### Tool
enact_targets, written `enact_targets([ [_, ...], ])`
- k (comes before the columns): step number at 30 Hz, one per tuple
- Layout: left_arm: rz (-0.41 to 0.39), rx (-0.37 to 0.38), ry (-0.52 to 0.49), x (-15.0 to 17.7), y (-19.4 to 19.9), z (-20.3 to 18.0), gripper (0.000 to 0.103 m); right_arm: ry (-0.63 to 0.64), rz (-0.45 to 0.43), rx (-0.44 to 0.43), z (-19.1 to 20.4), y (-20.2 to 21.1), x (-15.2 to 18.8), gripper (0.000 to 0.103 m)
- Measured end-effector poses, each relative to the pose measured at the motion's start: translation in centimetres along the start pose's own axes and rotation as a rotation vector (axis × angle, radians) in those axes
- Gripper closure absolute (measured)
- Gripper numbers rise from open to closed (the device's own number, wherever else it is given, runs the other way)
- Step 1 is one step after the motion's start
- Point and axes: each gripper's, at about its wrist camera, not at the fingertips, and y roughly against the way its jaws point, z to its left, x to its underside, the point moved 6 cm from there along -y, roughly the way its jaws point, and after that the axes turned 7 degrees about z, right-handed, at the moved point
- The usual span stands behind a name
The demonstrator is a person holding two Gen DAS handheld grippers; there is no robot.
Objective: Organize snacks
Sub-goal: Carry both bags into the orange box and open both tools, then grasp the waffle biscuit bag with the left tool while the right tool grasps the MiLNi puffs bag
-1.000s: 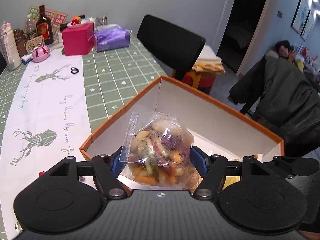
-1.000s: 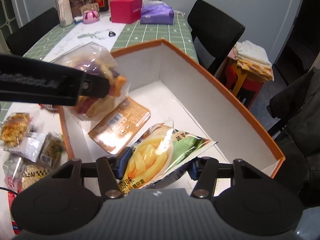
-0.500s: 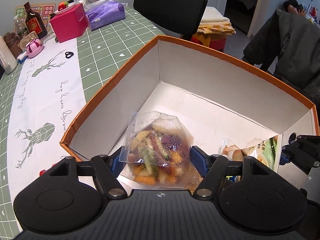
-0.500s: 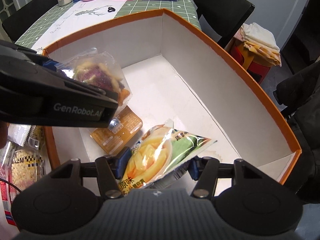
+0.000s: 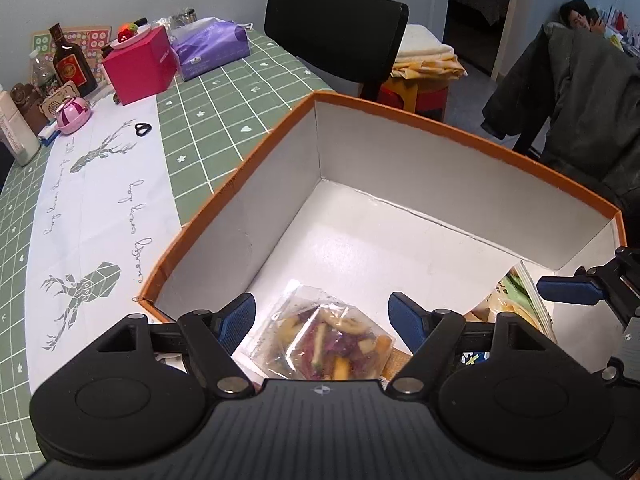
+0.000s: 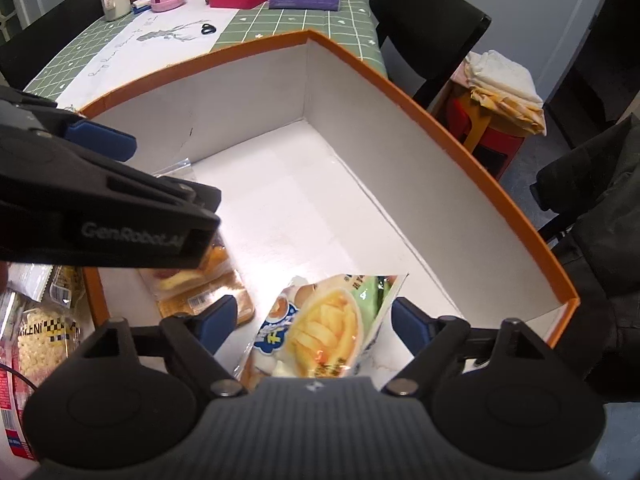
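Observation:
An orange-rimmed white box [image 5: 440, 128] [image 6: 460, 136] stands on the table. My left gripper [image 5: 322, 316] is open above a clear bag of mixed dried fruit [image 5: 328, 340], which lies loose in the box. My right gripper [image 6: 308, 320] is open above a yellow-green bag of fries snack [image 6: 324, 320], which lies on the box floor. An orange snack packet [image 6: 208, 300] lies in the box, partly hidden under the left gripper [image 6: 100, 208]. The right gripper's blue fingertip [image 5: 568, 290] shows in the left wrist view.
Several snack packs [image 6: 40, 336] lie on the table left of the box. At the far end stand a pink box [image 5: 140, 64], a purple tissue pack [image 5: 212, 46], a bottle [image 5: 70, 64] and small items. A black chair [image 5: 336, 28] and a stool with folded cloths [image 6: 500, 88] stand beside the table.
Both grippers opened and let go: the dried fruit bag and the fries bag dropped onto the box floor. Both grippers sit lower over the box than a second ago.

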Motion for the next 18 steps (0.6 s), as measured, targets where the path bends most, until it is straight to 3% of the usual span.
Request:
enact_targets([
  [3, -0.024, -0.002, -0.001, 0.0, 1.1, 0.3, 0.014, -0.002, -0.027, 0.026, -0.1, 0.8, -0.1, 0.011],
  [8, -0.048, -0.006, -0.017, 0.6, 3.4, 0.4, 0.014, 0.0, -0.078, 0.057, 0.2, 2.9, -0.2, 0.011],
  [18, -0.065, 0.012, -0.009, 4.2, 9.3, 2.9, 0.015, 0.025, -0.217, 0.014, 4.2, 8.5, 0.8, 0.01],
])
